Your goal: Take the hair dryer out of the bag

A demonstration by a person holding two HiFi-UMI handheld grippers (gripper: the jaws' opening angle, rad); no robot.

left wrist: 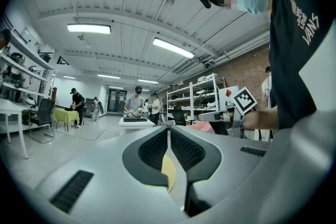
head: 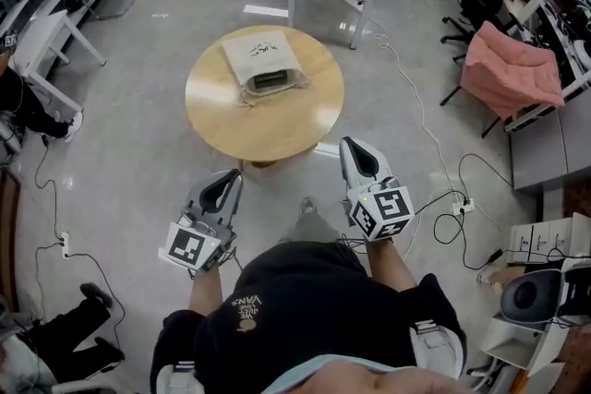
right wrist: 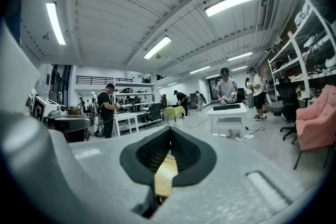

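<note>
Both our claws are pinched shut on nothing (grey left gripper (head: 231, 178), grey right gripper (head: 352, 149)), held short of the round wooden table (head: 222, 120). The beige cloth bag (head: 261, 55) lies on it, with something dark at its mouth, probably the hair dryer (head: 269, 81).

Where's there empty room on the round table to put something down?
The near half of the round table, between the bag and the edge nearest the person, is bare. Slimmer bare strips flank the bag. The far middle is crowded by the bag.
</note>
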